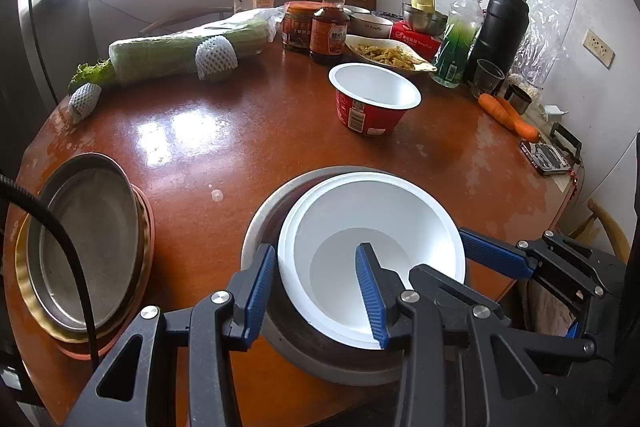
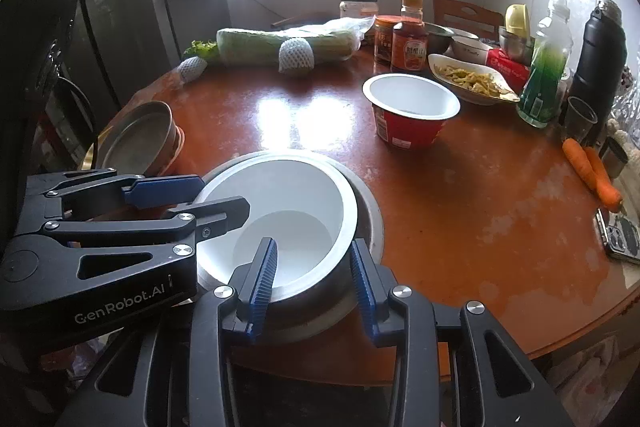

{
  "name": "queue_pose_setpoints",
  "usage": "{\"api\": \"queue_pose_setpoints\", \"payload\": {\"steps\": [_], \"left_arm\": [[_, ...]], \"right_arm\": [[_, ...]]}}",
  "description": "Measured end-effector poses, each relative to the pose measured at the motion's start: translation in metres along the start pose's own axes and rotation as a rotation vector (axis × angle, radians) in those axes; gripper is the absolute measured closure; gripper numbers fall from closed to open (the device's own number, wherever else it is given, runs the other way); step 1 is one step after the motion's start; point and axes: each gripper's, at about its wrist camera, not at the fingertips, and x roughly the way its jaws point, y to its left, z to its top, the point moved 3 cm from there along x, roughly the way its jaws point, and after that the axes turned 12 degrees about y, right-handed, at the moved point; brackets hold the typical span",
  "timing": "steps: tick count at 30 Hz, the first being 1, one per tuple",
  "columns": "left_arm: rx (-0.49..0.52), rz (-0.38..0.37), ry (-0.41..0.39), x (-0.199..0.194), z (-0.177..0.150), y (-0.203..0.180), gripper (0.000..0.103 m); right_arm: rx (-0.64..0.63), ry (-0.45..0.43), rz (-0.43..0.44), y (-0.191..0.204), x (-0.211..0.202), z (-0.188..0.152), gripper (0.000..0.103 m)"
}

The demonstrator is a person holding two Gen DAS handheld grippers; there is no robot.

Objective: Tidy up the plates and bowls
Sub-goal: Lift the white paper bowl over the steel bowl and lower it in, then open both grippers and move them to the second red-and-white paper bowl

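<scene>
A white bowl (image 1: 360,211) (image 2: 288,187) sits nested inside a metal bowl (image 1: 262,215) (image 2: 370,215) near the front edge of the round brown table (image 1: 240,131). My left gripper (image 1: 314,249) (image 2: 224,195) grips the pair's left side, one pad inside the white bowl and the other outside the metal rim. My right gripper (image 2: 313,243) (image 1: 438,251) clamps the right side the same way. An empty red noodle cup (image 1: 372,99) (image 2: 408,111) stands mid-table. A steel pan on a gold and an orange plate (image 1: 88,247) (image 2: 136,139) lies at the left edge.
Along the far side are a wrapped cabbage (image 1: 180,55), sauce jars and bottles (image 1: 328,27), a dish of food (image 1: 388,57), steel bowls, a green bottle (image 1: 458,43) and a black flask (image 1: 500,31). Carrots (image 1: 508,115) and a phone (image 1: 546,157) lie at the right edge.
</scene>
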Motion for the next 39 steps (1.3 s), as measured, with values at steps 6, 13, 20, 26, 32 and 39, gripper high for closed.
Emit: {"api": "queue_pose_setpoints", "payload": {"steps": [6,13,20,26,32,39], "left_arm": [[-0.004,-0.006,-0.012,-0.003,0.001,0.003,0.061],[-0.001,0.000,-0.024,-0.009,0.001,0.003,0.061],[0.010,0.003,-0.042,-0.018,0.002,-0.002,0.061],[0.014,0.009,-0.064,-0.028,0.001,-0.004,0.061],[0.005,0.012,-0.078,-0.034,0.002,-0.005,0.059],[-0.005,0.003,-0.098,-0.038,0.006,-0.003,0.056]], "right_arm": [[0.009,-0.011,-0.003,-0.003,-0.003,0.001,0.062],[0.028,-0.035,-0.011,-0.008,-0.011,0.003,0.062],[0.045,-0.062,-0.030,-0.015,-0.020,0.004,0.061],[0.056,-0.073,-0.026,-0.019,-0.024,0.003,0.060],[0.061,-0.089,-0.022,-0.022,-0.030,0.001,0.059],[0.076,-0.112,-0.021,-0.027,-0.035,0.004,0.054]]}}
